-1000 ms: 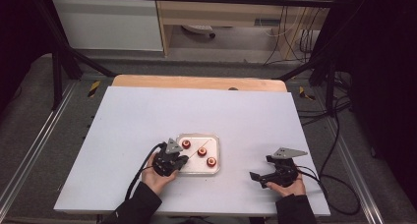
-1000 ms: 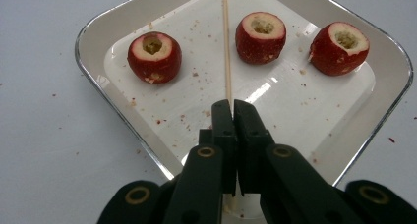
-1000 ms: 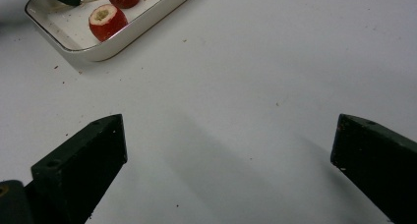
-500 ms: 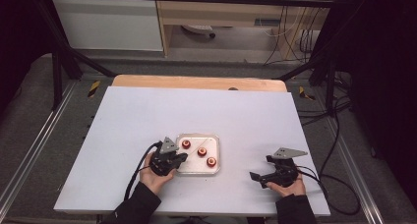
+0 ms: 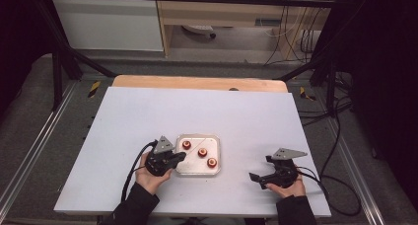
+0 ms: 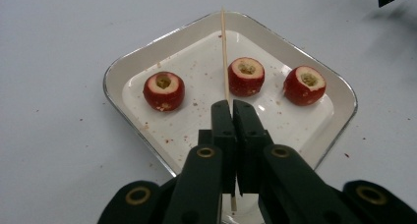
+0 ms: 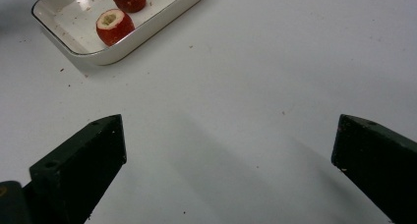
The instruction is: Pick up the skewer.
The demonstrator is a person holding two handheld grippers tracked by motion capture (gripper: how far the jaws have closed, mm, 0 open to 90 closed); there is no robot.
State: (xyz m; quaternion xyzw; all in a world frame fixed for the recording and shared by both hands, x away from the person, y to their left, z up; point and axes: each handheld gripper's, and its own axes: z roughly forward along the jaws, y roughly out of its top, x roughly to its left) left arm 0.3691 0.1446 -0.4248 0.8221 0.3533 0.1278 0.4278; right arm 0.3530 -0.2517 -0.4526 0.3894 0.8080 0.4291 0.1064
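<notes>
My left tongs (image 6: 230,108) are clamped on a thin wooden skewer (image 6: 224,57), gripped low on the shaft, most of the length sticking out over the tray (image 6: 339,89). My right tongs (image 7: 228,150) are wide apart and holding nothing, parked on the bench (image 5: 246,116) well to the right of the tray.

Tray sits near the front of the bench, centre-left. Three red cored fruits in it: left fruit (image 6: 163,90), middle fruit (image 6: 246,76), right fruit (image 6: 304,84). The skewer tip runs just left of the middle one, toward the far rim.

Handling guess:
- Skewer is light, stiff, but snaps or pivots easily if side-loaded. Low grip means the tip will wander; I'd keep the push axial.
- Fruits look soft and round, likely to roll or skid on the glossy tray. The cored hole on top is the natural entry. I'd brace one by its sides with the right tongs, gently.

No labels or writing readable anywhere.
</notes>
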